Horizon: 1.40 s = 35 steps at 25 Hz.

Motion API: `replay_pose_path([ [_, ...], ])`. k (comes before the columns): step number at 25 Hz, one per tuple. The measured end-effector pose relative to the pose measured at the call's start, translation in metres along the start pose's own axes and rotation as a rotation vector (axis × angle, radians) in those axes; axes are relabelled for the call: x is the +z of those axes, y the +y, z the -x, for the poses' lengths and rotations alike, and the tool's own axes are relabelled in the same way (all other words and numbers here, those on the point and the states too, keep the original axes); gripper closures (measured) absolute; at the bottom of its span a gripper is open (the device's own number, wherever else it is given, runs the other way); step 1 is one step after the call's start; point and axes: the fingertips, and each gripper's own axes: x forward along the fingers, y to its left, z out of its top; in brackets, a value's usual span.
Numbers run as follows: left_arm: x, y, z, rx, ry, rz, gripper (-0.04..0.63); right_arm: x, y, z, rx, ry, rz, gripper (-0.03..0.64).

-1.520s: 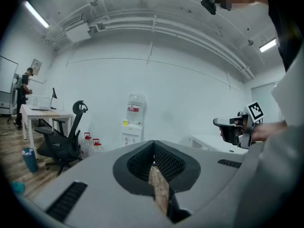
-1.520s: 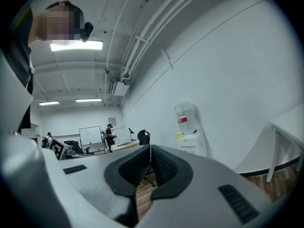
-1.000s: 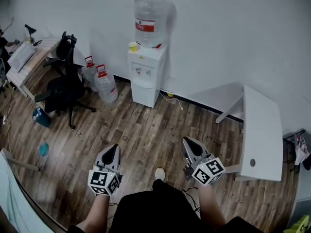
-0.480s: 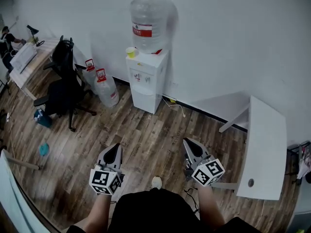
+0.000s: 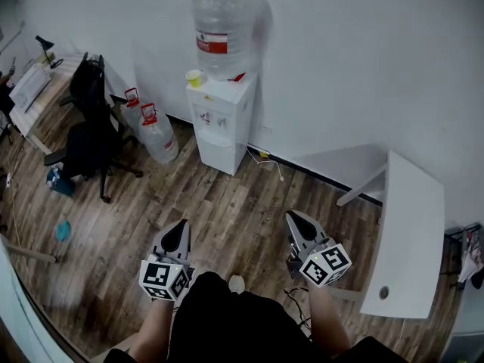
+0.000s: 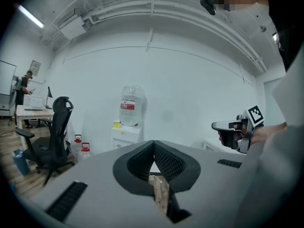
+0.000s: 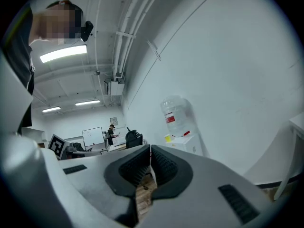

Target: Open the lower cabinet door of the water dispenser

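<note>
The dispenser (image 5: 219, 116) stands at the upper middle of the head view, with its back against the white wall (image 5: 355, 59). I think it stands there so its front faces the room and is easy to reach. A big bottle (image 5: 221, 25) sits upside down on top so the water can run down into it. A small yellow cup (image 5: 193, 77) waits on the top too, at the left corner. The door (image 5: 212, 153) is the low part of the front, just above the wood floor (image 5: 227, 218), and it looks shut. Two spare jugs (image 5: 153, 131) stand just left of the dispenser, likely ready to swap in. A black chair (image 5: 85, 131) is further left and a white table (image 5: 408, 225) is at the right, both out of the way. The person holds the left gripper (image 5: 179, 231) and the right gripper (image 5: 295, 224) at the bottom of the view, side by side and pointing ahead at the dispenser. Both are well apart from it. On each one the jaws are pressed together with nothing between them. That makes sense to me, as there is nothing to grab from here. The door is not opened yet, and I think the person must first get close to it.
</note>
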Motion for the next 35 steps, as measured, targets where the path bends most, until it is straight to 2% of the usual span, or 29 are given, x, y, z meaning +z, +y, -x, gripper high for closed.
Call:
replay_pose_path([
  [12, 0.001, 0.004, -0.046, -0.038, 0.023, -0.010, 0.581, -0.002, -0.024, -0.020, -0.023, 0.019, -0.011, 0.594],
  [19, 0.007, 0.030, -0.090, -0.065, 0.040, -0.017, 0.581, -0.006, -0.045, -0.059, -0.044, 0.042, -0.019, 0.593],
  [28, 0.006, 0.064, -0.166, -0.123, 0.091, -0.017, 0.581, -0.013, -0.078, -0.145, -0.030, 0.077, -0.002, 0.594],
  [35, 0.004, 0.102, -0.237, -0.164, 0.096, -0.021, 0.581, -0.050, -0.108, -0.231, -0.026, 0.152, -0.002, 0.594],
])
